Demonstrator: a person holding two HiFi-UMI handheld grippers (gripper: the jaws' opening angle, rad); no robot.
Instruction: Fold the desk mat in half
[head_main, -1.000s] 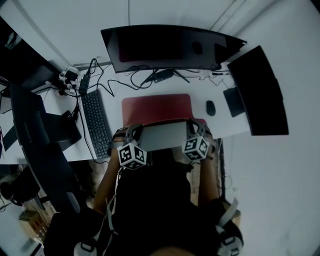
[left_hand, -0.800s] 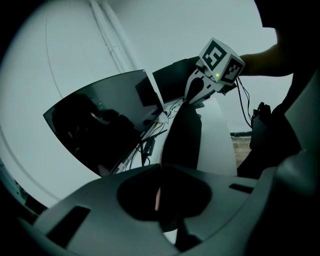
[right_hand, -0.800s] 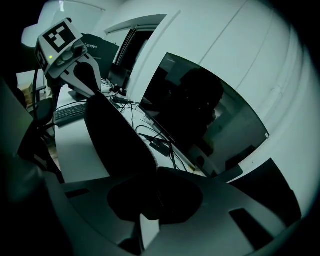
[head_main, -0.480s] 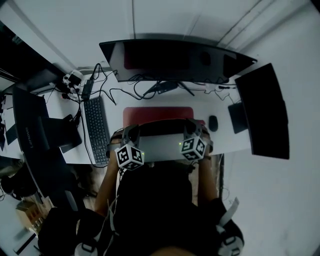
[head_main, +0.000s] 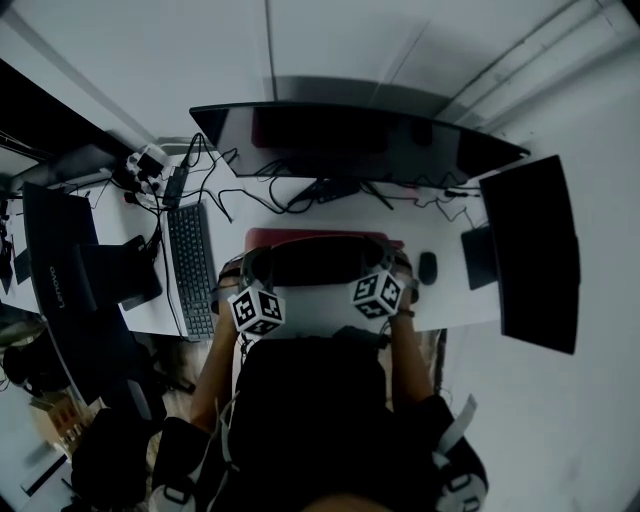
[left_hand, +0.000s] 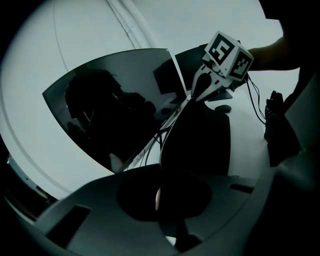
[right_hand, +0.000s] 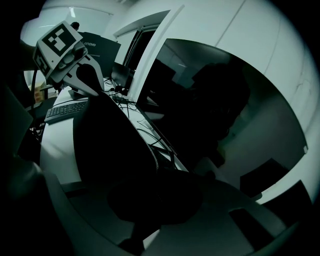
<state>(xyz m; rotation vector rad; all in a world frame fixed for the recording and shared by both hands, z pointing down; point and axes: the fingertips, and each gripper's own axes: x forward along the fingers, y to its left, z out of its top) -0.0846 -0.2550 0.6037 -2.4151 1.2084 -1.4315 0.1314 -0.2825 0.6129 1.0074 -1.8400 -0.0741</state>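
The desk mat (head_main: 320, 237) lies on the white desk (head_main: 455, 305) in front of the curved monitor. Only a thin red strip of it shows at the far edge. Its near edge is lifted and curled over, dark underside (head_main: 318, 262) up. My left gripper (head_main: 250, 272) is shut on the left corner of that edge and my right gripper (head_main: 392, 264) on the right corner. In the left gripper view the mat (left_hand: 200, 135) runs as a dark sheet from my left gripper (left_hand: 167, 196) to the right gripper's cube (left_hand: 229, 54). The right gripper view shows the mat (right_hand: 110, 140) stretching from my right gripper (right_hand: 150, 200).
A curved monitor (head_main: 350, 140) stands just behind the mat, with cables (head_main: 270, 192) under it. A keyboard (head_main: 190, 265) lies to the left, a mouse (head_main: 428, 267) to the right. A second dark screen (head_main: 530, 250) stands at the right and a dark box (head_main: 60, 260) at the left.
Both grippers have carried the lifted near edge further toward the monitor. The folded-over part now covers more of the mat and less red surface shows.
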